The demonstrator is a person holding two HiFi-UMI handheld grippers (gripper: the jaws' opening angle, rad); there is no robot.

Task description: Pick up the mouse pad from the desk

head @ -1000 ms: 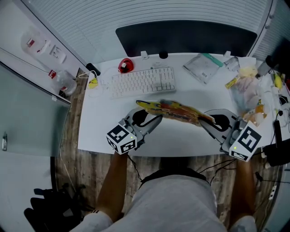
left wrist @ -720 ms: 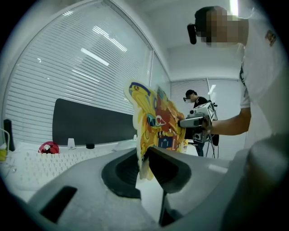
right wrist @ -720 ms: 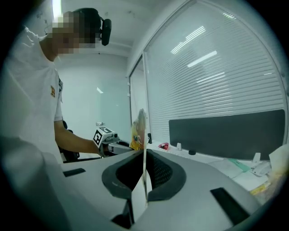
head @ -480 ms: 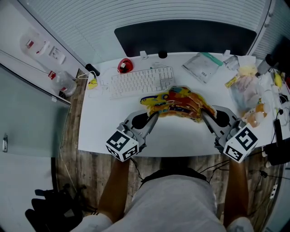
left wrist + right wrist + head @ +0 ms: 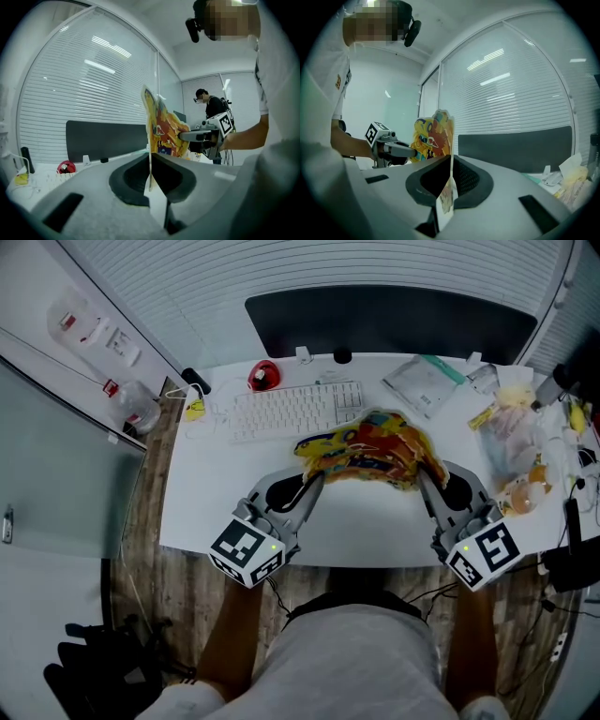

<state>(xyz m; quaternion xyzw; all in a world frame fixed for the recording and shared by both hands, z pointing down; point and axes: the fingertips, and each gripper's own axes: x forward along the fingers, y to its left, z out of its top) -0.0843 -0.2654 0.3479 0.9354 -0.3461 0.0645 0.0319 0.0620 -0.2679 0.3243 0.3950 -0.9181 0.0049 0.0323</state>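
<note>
The mouse pad (image 5: 370,448) is a thin, floppy sheet printed in yellow, orange and red. It hangs arched above the white desk (image 5: 375,521), held at both ends. My left gripper (image 5: 317,480) is shut on its left edge, and the sheet (image 5: 161,129) stands upright out of those jaws. My right gripper (image 5: 422,474) is shut on its right edge, with the pad (image 5: 436,136) pinched edge-on between the jaws. Each gripper view shows the other gripper across the pad.
A white keyboard (image 5: 295,409) lies behind the pad, with a red mouse (image 5: 263,377) at its far left. A plastic pouch (image 5: 427,381) and several wrapped items (image 5: 511,432) crowd the right side. A dark screen panel (image 5: 394,320) stands along the desk's back edge. Another person stands in the room.
The pad has risen off the desk and bowed up from flat into an arch. My left gripper closed on its left edge and lifted; my right gripper swung inward.
</note>
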